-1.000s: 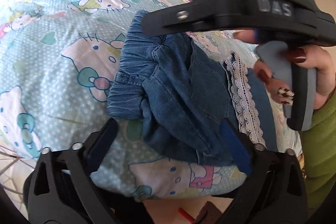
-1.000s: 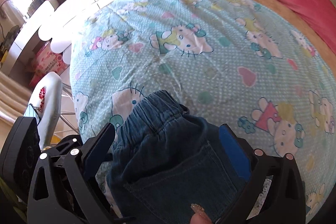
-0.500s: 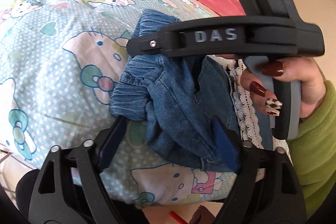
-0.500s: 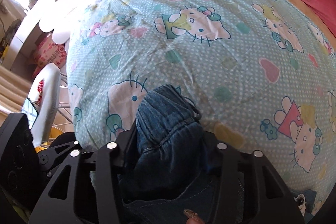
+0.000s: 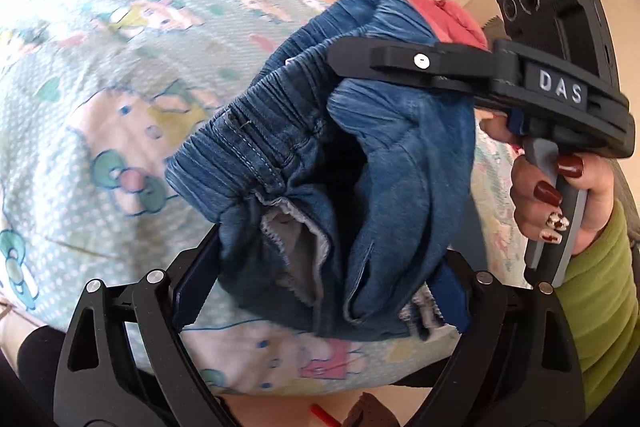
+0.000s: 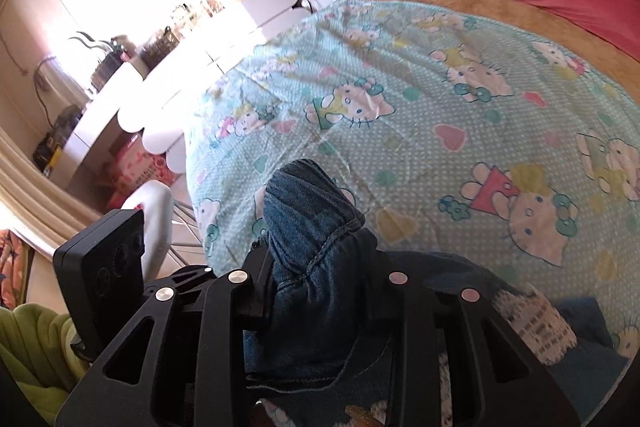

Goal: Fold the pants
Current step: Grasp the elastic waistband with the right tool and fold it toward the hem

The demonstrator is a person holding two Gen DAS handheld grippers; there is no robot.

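Right gripper: matte black linkage arms, silver pivot screws; seen from the left wrist, raised white "DAS" lettering, grey trigger handle, black three-lens module at upper right. Left gripper: same black frame, blue finger pads. Right hand: dark red nails, lime-green sleeve.

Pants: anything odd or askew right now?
Yes: the denim pants are bunched, not flat, lifted off the bedsheet. The right gripper is clamped on the waistband, whose pale lining shows.

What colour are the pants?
Blue denim pants, with a pale grey lining; clearest in the left wrist view.
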